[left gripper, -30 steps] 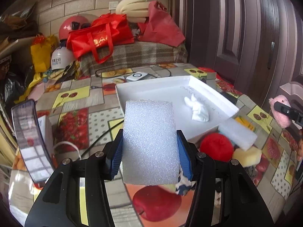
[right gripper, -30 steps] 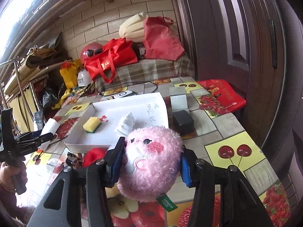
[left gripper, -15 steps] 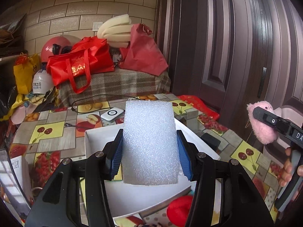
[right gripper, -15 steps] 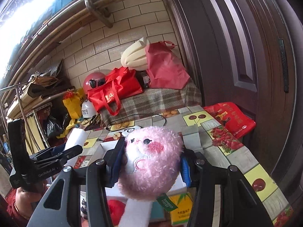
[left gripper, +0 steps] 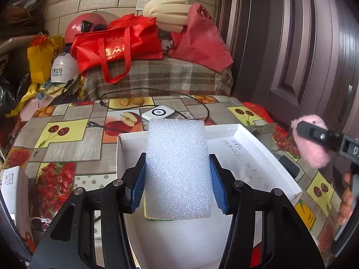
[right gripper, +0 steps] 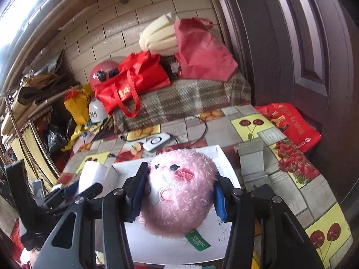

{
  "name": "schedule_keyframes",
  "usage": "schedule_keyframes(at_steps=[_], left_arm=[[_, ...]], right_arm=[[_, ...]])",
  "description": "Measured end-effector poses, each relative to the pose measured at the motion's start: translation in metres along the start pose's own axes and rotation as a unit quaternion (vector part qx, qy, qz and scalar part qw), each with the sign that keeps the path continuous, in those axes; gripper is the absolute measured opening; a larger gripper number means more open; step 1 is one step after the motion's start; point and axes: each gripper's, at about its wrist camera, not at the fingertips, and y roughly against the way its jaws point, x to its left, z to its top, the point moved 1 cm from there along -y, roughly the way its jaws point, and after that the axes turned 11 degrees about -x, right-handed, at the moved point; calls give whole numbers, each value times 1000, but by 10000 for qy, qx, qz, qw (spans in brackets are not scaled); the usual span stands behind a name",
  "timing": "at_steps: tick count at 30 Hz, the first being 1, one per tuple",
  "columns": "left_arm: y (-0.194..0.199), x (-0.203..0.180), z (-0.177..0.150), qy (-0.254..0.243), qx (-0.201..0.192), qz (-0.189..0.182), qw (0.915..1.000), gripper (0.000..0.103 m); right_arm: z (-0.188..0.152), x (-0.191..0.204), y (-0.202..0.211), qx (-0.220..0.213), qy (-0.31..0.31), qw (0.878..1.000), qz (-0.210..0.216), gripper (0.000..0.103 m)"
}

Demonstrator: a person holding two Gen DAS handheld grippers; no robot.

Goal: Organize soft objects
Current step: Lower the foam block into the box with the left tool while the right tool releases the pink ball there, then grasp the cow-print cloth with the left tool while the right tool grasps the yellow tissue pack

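My left gripper point(left gripper: 177, 186) is shut on a white foam block point(left gripper: 178, 168) and holds it above the white tray point(left gripper: 255, 148). A yellow sponge edge point(left gripper: 157, 218) peeks out under the block in the tray. My right gripper point(right gripper: 178, 196) is shut on a pink plush toy point(right gripper: 179, 192) with a green tag, above the same tray point(right gripper: 228, 165). The plush and right gripper also show at the right of the left wrist view point(left gripper: 311, 143). The foam block and left gripper show at the left of the right wrist view point(right gripper: 92, 174).
The table wears a fruit-pattern cloth point(left gripper: 67, 134). A white charger with a black cable point(left gripper: 158, 113) lies behind the tray. A small black box point(left gripper: 289, 169) and a grey box point(right gripper: 251, 159) sit right of the tray. Red bags point(left gripper: 116, 44) and helmets are piled behind.
Both grippers have tilted down and moved over the tray, each still holding its object. The tray now fills more of both views.
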Motion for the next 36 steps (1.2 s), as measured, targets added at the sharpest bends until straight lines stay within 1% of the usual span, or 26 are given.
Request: schedule_keyframes(at_steps=[3,6,9,11,12,13,14,15,16,17,18,21,27,29,32,34,36], left_arm=[[-8,-4,-9,-157,122,86,9998,52],[-14,-6,-16,-255,213,140,9993,52],[-18,-8,-20,-375,260,202,9988,52],[-19,-8,-22,-356,273,223,9987,52],[-19,-8,-22,-333,270,226,9988,52],[-19,-8,-21,-322,267,235,9988,56],[-19,-7,-21,-317,273,256,9988,63],[-19,-6,-20,-318,257,291,9987,86],[-18,-6,-19,-321,195,336,9987,103],[-15,-6,-19,-348,104,405,9985,103],[-13,-6,-17,-396,59,493,9980,103],[-9,-5,-14,-416,-37,560,9976,103],[1,-4,-3,-404,-237,586,9972,103],[7,-1,3,-335,-315,526,9976,103],[23,5,15,-183,-516,400,9977,103],[34,10,23,-49,-636,240,9977,103],[44,13,29,17,-697,65,9975,103]], right_arm=[[-20,-6,-20,326,31,9993,-163,51],[-29,-13,-31,552,15,9981,-265,51],[-29,-20,-33,528,-41,9981,-313,54],[-29,-24,-33,484,-147,9981,-364,57],[-29,-27,-35,498,-221,9979,-351,61],[-29,-30,-35,482,-335,9978,-299,75],[-29,-32,-34,435,-456,9977,-231,84],[-27,-34,-32,373,-538,9977,-181,92],[-26,-34,-29,308,-569,9978,-148,98],[-24,-34,-26,216,-580,9980,-110,102],[-21,-34,-23,117,-583,9982,-82,103],[-16,-31,-15,-99,-572,9983,-53,103],[-12,-30,-6,-361,-603,9975,-27,103],[-7,-27,7,-659,-575,9962,-55,103],[2,-22,39,-1355,-479,9896,-39,103],[6,-24,57,-1707,-591,9834,145,103],[8,-29,72,-1897,-817,9777,383,103]])
